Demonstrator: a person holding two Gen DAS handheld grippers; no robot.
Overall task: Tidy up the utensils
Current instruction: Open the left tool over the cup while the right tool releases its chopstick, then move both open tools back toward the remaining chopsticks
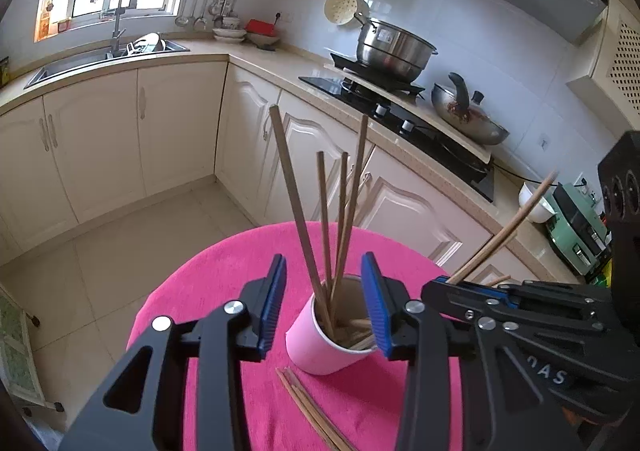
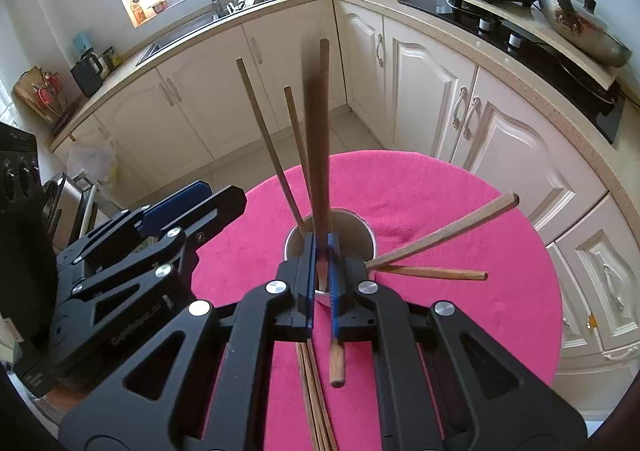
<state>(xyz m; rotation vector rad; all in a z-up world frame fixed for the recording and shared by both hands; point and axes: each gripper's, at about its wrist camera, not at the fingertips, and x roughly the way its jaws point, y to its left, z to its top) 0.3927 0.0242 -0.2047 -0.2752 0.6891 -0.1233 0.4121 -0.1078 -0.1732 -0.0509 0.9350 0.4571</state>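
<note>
From the left wrist, the left gripper (image 1: 324, 305) stood half open and empty before the pink cup (image 1: 320, 347) of chopsticks (image 1: 320, 211). From the right wrist, the right gripper (image 2: 321, 283) pinched one chopstick (image 2: 318, 155), seemingly above the cup (image 2: 352, 227); lowering it upright should avoid snagging.

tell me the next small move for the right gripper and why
Probably tip the chopstick clamped in the right gripper down into the pink cup and release. It hangs over the cup's mouth, where others already stand, and the left gripper is open, holding nothing.
</note>
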